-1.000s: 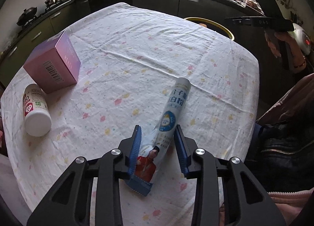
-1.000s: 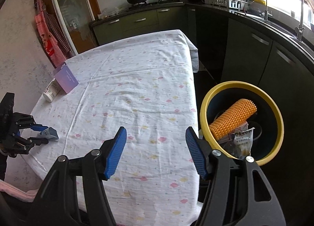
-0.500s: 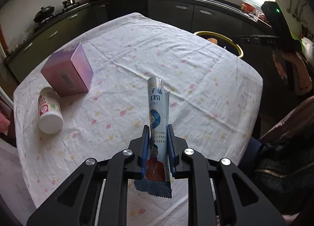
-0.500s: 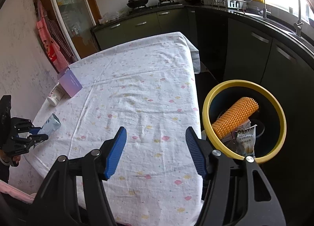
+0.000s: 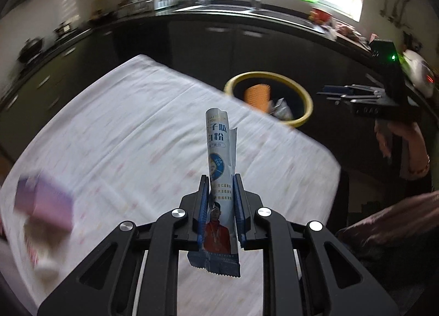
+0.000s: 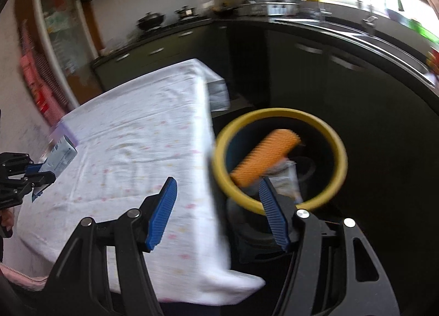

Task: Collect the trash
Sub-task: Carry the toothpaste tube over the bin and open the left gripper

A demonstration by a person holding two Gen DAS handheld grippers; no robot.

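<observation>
Both views motion-blurred; print on the cloth and small items on the far counter cannot be read. One purple box [image 5: 45, 203] at the left edge of the table [image 5: 142, 129], smeared, with a pale blurred item just near of it that cannot be identified; in the right wrist view the box is only a lilac sliver behind the packet. One rolled blue-and-white powder packet [image 5: 218, 167], clamped upright between the blue pads of the left gripper [image 5: 219, 214], jaws nearly together, the packet's serrated lower edge hanging below the pads and its upper end standing above the cloth, clear of the table. The right wrist view shows the same packet [image 6: 59, 155] at the far left, its lower part hidden by the gripper frame. One right gripper [image 6: 216, 214], jaws held apart with nothing between them, over the table's right edge; in the left wrist view it appears side-on at the far right, held by a hand [image 5: 397, 145], fingertips hard to separate. One yellow-rimmed bin [image 6: 277, 115] on the floor off the table's right side, holding one orange ridged roll [image 6: 266, 156] and at least one silvery wrapper [image 5: 281, 107], partly hidden by the near rim and the right finger
</observation>
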